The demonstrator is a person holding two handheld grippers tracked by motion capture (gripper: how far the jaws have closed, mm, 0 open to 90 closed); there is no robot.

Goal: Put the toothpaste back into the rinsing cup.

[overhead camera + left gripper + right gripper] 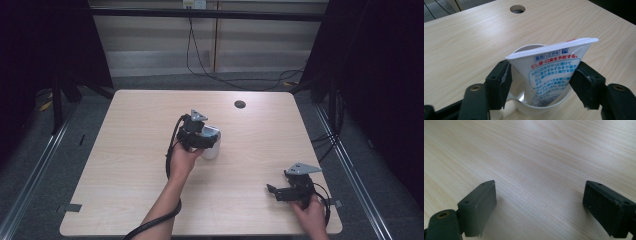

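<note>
A white toothpaste tube (554,65) with red and blue print stands crimped end up inside a white cup (536,110). My left gripper (544,72) straddles the tube just above the cup's rim. Its jaws stand apart; a gap shows between the left pad (505,80) and the tube, and the right pad (580,82) sits at the tube's edge. In the high view the left gripper (202,136) hovers over the cup (212,149) at mid table. My right gripper (280,192) rests low near the front right corner, open with bare wood between its pads (539,192).
The wooden table (135,130) has a round cable hole (240,104) near its far edge, also visible as the hole (517,9) beyond the cup. Black cables trail from both grippers. Dark frame posts stand at either side of the table.
</note>
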